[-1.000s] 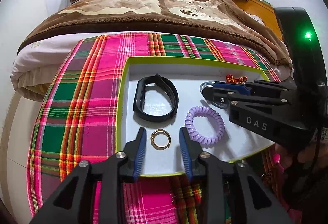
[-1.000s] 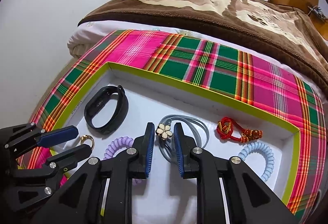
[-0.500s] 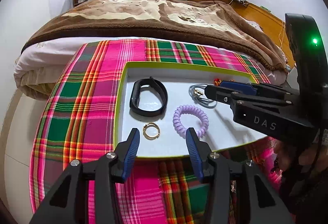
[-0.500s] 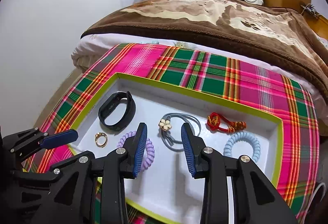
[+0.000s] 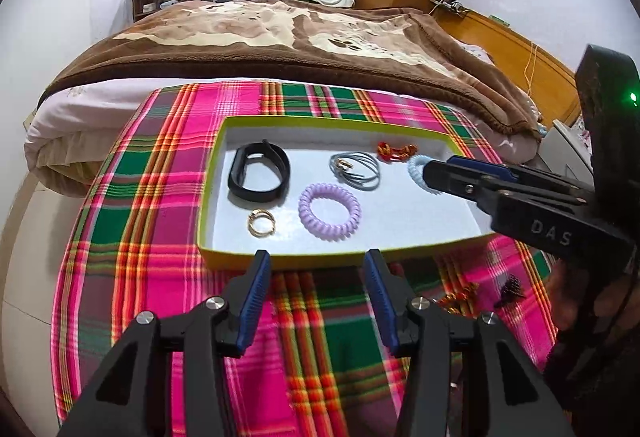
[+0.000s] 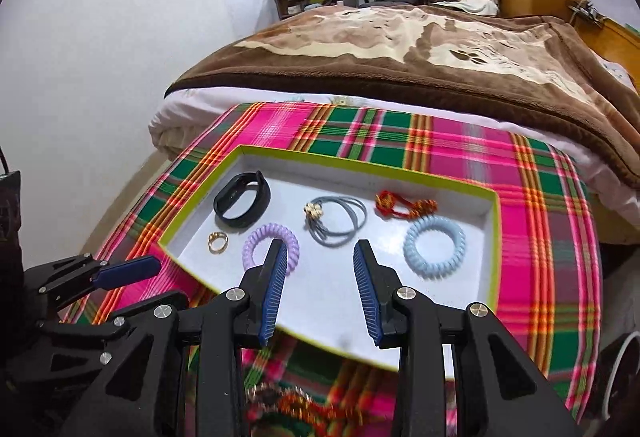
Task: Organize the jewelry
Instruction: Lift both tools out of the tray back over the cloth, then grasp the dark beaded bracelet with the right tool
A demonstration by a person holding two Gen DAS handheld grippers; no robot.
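Bed [image 5: 280, 37] with the brown blanket fills the upper half of both views; plaid cloth [image 5: 152, 197] is spread over its near end, centre frame. On the cloth sits the lime-edged tray [image 5: 332, 119], white floor, mid-frame. In the tray, big to small: black band [image 5: 259, 177] upper left, blue coil tie [image 6: 434, 247] at right, purple coil tie [image 5: 330, 211] centre-low, grey elastic with flower charm [image 6: 338, 221] centre, red knotted cord [image 6: 404, 206] upper right, gold ring [image 5: 261, 223] lower left near the front wall. All lie apart from each other and none is gripped. Left tool [image 5: 316, 257] is at bottom centre of its view, just short of the tray's near wall, jaws spread wide with only cloth between them. Right tool [image 6: 320, 245] hovers over the tray's front area, lower centre of its view, jaws wide and empty. Its jaws have just been opening, as have the left ones. My read: both tools have let go and are between placements. More pieces lie outside the tray on the cloth: a dark spiky item [image 5: 511, 287] and an orange-red beaded item [image 5: 460, 297], lower right of the left view, both too blurred to identify. Likely next: pick one of those, approaching low with jaws straddling it, and watch for snagging the cloth.
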